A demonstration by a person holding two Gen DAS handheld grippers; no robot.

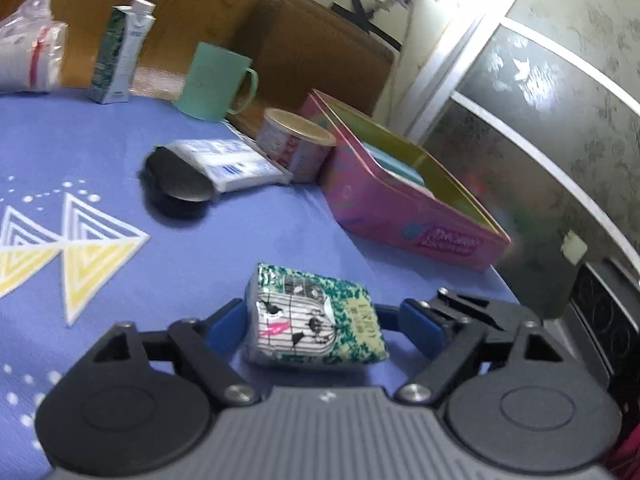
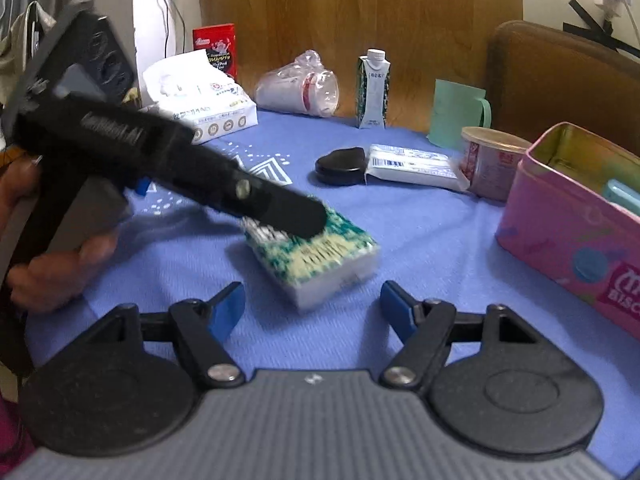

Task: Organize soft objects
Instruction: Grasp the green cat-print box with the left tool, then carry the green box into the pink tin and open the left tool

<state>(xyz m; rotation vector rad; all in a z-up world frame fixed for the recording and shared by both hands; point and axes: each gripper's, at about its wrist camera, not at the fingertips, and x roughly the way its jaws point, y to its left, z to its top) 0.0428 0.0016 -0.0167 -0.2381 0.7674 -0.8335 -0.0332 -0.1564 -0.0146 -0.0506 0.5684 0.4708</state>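
Green-speckled tissue pack (image 1: 316,318), blue triangle-patterned tablecloth (image 1: 240,240), pink tin (image 1: 404,216)

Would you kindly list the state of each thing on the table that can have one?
Green tissue pack: lying flat on the cloth, between the left gripper's jaws.
Left gripper: jaws around the pack, grip unclear.
Right gripper: open, empty.
Pink tin: lid off, something blue inside.
Carton: upright, capped.
Green mug: upright.
Bagged cups: on their side.

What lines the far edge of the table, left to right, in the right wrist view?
Tissue box → bagged cups → carton → green mug → can → pink tin.
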